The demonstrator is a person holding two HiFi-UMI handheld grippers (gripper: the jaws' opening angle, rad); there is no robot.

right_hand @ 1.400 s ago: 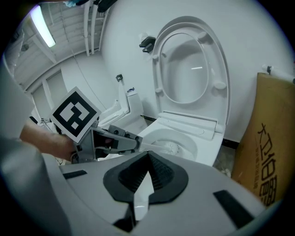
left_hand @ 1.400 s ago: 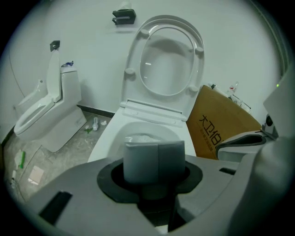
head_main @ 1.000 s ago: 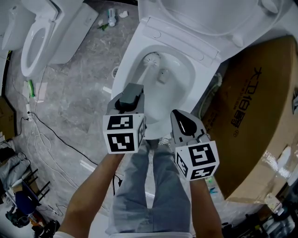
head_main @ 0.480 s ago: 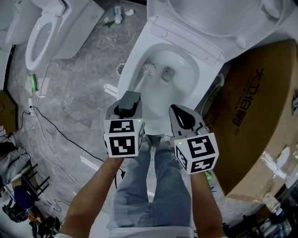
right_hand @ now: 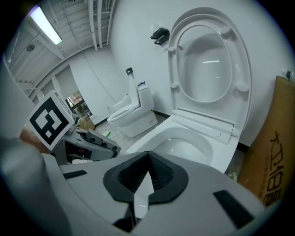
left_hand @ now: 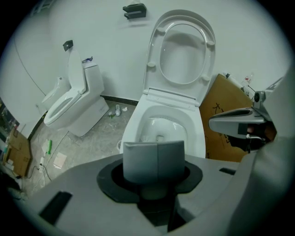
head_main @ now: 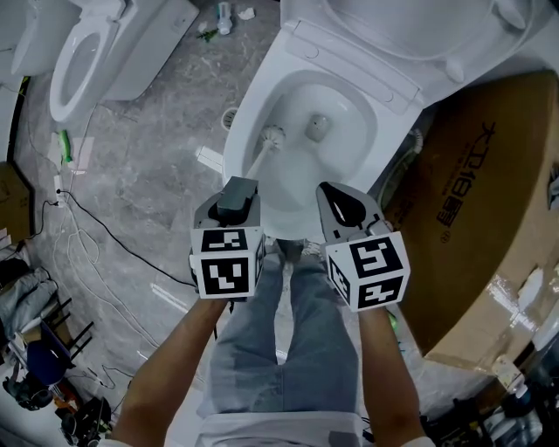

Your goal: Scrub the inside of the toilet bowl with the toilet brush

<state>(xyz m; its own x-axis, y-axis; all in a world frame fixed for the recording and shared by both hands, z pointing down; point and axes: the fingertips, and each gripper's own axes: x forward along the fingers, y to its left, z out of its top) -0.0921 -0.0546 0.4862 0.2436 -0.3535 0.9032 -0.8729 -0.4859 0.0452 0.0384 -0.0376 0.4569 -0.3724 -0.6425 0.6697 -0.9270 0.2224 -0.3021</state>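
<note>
The open toilet bowl (head_main: 354,166) lies ahead of me, its lid (left_hand: 184,48) raised against the wall. A white toilet brush (head_main: 272,138) has its bristle head against the bowl's left inner wall, left of the drain (head_main: 316,127). Its handle slants down to my left gripper (head_main: 238,195), which is shut on the brush's grey grip (left_hand: 154,159). My right gripper (head_main: 346,209) hovers over the bowl's near right rim, shut and holding nothing. In the right gripper view its jaws (right_hand: 147,177) meet in front of the bowl (right_hand: 189,143).
A second toilet (head_main: 74,65) stands at the far left. A large cardboard box (head_main: 476,201) leans close to the bowl's right side. Cables (head_main: 79,231) and small bottles (head_main: 223,16) lie on the grey stone floor. The person's jeans-clad legs (head_main: 288,349) stand right at the bowl's front.
The brush head has slid from the back left of the bowl toward the nearer left wall. Both grippers have drawn slightly back toward me.
</note>
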